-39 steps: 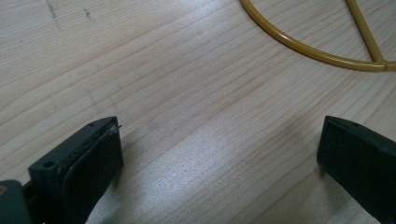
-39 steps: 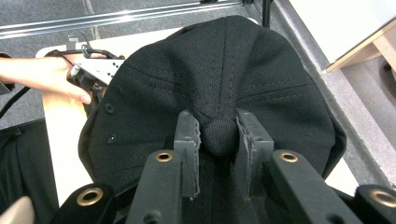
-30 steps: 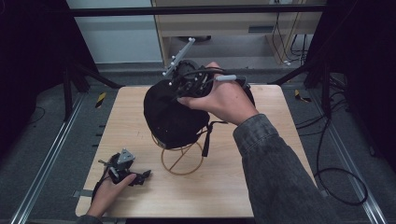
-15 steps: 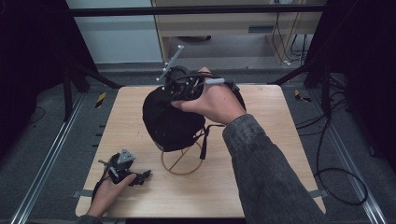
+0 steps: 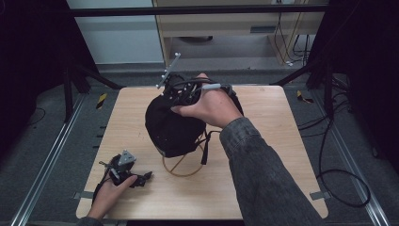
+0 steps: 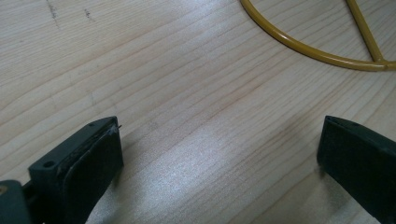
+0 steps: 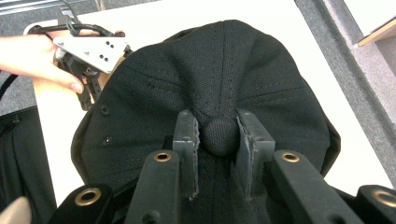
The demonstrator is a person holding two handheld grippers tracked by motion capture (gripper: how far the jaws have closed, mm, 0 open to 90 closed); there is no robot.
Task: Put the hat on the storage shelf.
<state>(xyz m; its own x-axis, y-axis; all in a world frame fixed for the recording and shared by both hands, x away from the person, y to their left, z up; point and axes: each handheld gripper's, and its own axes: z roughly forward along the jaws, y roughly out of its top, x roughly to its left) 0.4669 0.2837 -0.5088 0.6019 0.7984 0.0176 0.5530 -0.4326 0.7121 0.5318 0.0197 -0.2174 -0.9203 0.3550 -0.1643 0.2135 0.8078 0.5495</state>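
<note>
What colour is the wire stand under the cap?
Yellow wire stand, clearest in the left gripper view.

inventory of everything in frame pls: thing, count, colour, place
cap: 1, black, on the wire stand at mid-table
cap's top button: 1, black, clamped between the right gripper's jaws
wire stand: 1, yellow, ring base on the table under the cap
table: 1, light wood, centre of the high view
cabinet: 1, light wood, beyond the table's far edge
floor cables: several, black, on the floor to the table's right
left gripper: 1, black with a grey plate, near-left of the table, jaws wide apart over bare wood
right gripper: 1, black, on top of the cap, shut on the button
left hand: 1, holds the left gripper
right hand: 1, grey sleeve, holds the right gripper
</note>
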